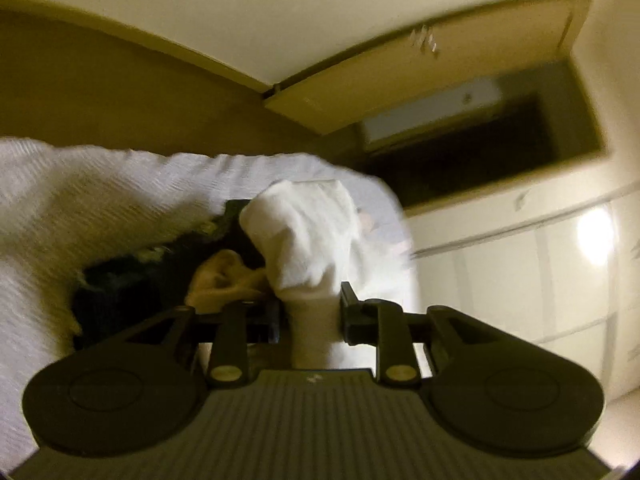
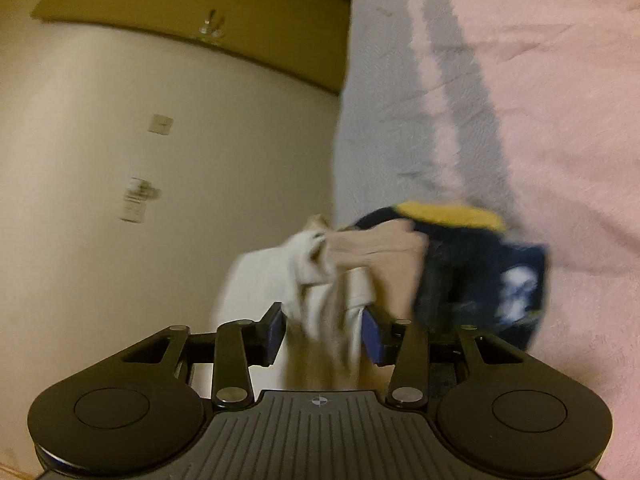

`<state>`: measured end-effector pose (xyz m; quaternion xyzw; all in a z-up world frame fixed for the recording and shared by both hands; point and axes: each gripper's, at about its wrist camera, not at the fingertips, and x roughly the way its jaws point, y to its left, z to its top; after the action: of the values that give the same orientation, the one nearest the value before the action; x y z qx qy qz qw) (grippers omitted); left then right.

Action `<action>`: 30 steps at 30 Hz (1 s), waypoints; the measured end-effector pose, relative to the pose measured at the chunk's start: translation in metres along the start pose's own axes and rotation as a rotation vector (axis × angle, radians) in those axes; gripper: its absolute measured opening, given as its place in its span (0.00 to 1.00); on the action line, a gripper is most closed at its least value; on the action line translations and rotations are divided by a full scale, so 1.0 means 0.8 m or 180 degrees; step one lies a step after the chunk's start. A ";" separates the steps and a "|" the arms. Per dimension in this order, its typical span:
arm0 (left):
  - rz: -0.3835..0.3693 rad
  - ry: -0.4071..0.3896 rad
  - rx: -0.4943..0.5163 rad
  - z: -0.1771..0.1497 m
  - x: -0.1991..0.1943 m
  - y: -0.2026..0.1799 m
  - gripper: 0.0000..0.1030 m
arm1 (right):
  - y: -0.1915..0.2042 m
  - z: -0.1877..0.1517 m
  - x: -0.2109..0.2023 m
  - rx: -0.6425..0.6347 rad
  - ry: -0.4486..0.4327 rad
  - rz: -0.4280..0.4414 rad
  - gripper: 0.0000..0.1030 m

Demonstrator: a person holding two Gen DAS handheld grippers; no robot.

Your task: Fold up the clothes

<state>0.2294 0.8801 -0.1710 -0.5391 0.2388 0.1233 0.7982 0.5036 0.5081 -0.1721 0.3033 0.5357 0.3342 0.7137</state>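
Note:
A white garment [image 1: 304, 236] hangs bunched in front of my left gripper [image 1: 310, 314]. Its gathered end fills the gap between the black fingers [image 1: 350, 312], which press on it from both sides. In the right wrist view the same white garment [image 2: 320, 296], blurred, drops between the blue pads [image 2: 374, 340] of my right gripper [image 2: 324, 334]. These jaws stand wide and the cloth lies loose between them. A person's hand [image 2: 376, 252] in a dark blue sleeve with a yellow cuff [image 2: 456, 214] is just beyond the cloth.
A white textured bedcover [image 1: 80, 200] lies to the left, with a hand [image 1: 224, 280] and a dark sleeve over it. A pink and grey blanket [image 2: 540, 120] fills the right. Cream walls and a dark wall recess [image 1: 480, 148] stand behind.

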 end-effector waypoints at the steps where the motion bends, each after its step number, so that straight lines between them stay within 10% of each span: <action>1: 0.0057 -0.0018 0.0130 0.004 0.000 -0.005 0.22 | 0.004 -0.001 0.002 -0.0132 -0.0038 -0.0151 0.43; 9: 0.0567 -0.0366 0.1171 0.016 -0.050 -0.081 0.21 | 0.063 -0.033 -0.058 -0.0938 -0.0664 -0.0547 0.43; 15: 0.0448 -0.0082 0.2044 -0.035 -0.032 -0.126 0.20 | 0.122 -0.141 -0.051 -0.2088 -0.0423 -0.0521 0.43; 20: 0.0992 0.0249 0.2555 -0.072 0.031 -0.111 0.20 | 0.105 -0.203 0.029 -0.2722 -0.0046 -0.0896 0.43; 30: 0.0872 0.0157 0.2613 -0.083 -0.010 -0.122 0.19 | 0.125 -0.222 0.000 -0.3014 -0.0261 -0.0988 0.43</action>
<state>0.2504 0.7815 -0.1093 -0.1431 0.3564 0.1100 0.9167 0.3164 0.5806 -0.1363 -0.1244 0.3355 0.4184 0.8348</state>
